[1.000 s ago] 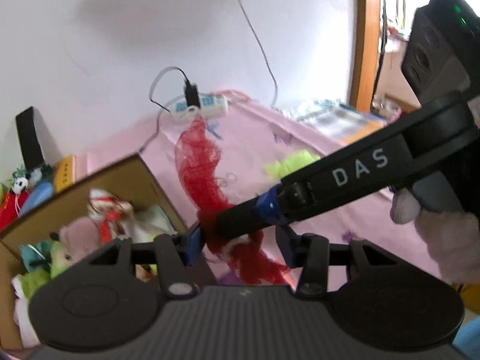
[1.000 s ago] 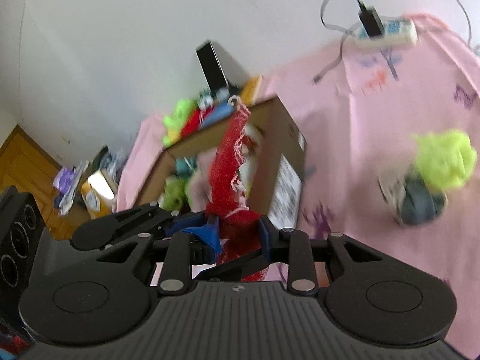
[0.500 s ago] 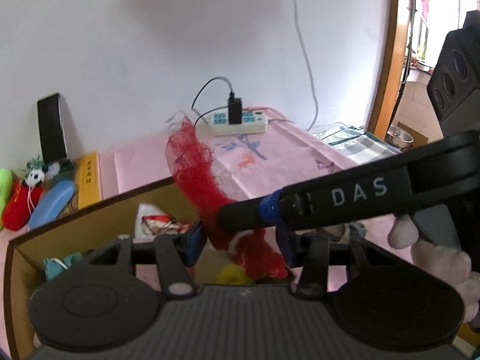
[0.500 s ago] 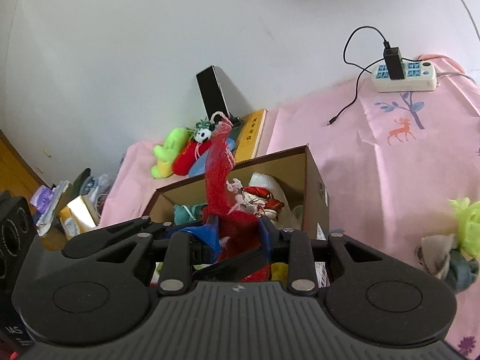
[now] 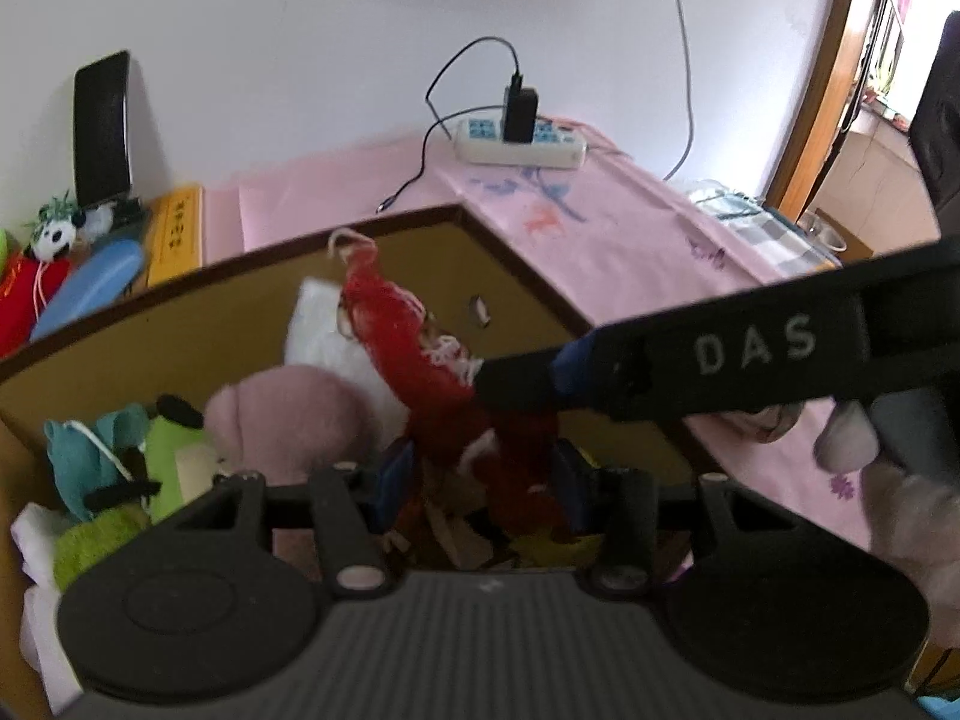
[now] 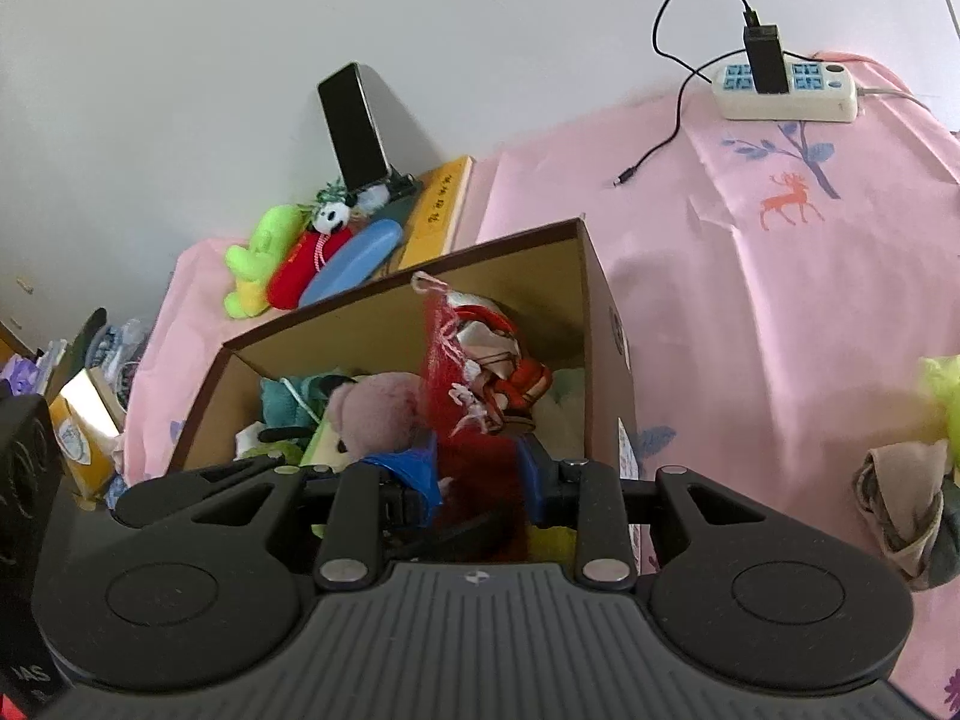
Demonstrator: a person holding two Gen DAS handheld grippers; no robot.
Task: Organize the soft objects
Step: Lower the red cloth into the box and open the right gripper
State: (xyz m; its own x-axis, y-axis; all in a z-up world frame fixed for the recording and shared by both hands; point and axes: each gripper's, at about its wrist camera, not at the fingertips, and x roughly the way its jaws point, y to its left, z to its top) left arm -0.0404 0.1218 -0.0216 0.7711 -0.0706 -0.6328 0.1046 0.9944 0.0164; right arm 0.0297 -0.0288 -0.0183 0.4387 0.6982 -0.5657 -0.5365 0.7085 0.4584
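At the bottom centre of the right wrist view, the right gripper (image 6: 480, 480) is seen clamped on a red mesh net with white drawstring (image 6: 447, 372), its blue pads pressed against the bunched lower part while the upper part rises over the open box. In the left wrist view the left gripper (image 5: 474, 474) is seen with its jaws apart on either side of the same red mesh net (image 5: 408, 354); whether its pads press the net cannot be told. A black finger marked "DAS" crosses that frame from the right edge to the net at centre, and a gloved hand (image 5: 912, 516) is seen at the lower right.

Just beyond both grippers, the open brown cardboard box (image 6: 576, 276) is nearly filled: a pink plush bear (image 6: 378, 408), a teal plush toy (image 6: 288, 402), a green plush toy (image 5: 102, 534) and a red-and-white figure toy (image 6: 510, 360) are packed inside, with little free room left below the rim. The net's top loop is level with the far rim.

To the right of the box, the table with its pink printed cloth (image 6: 750, 312) lies open, apart from a lime-green fluffy bundle (image 6: 942, 396) at the right edge. Farther back, a white power strip (image 6: 786, 90) is set against the wall, and at upper left a black phone (image 6: 354, 126) is propped above a group of small plush toys (image 6: 300, 252).
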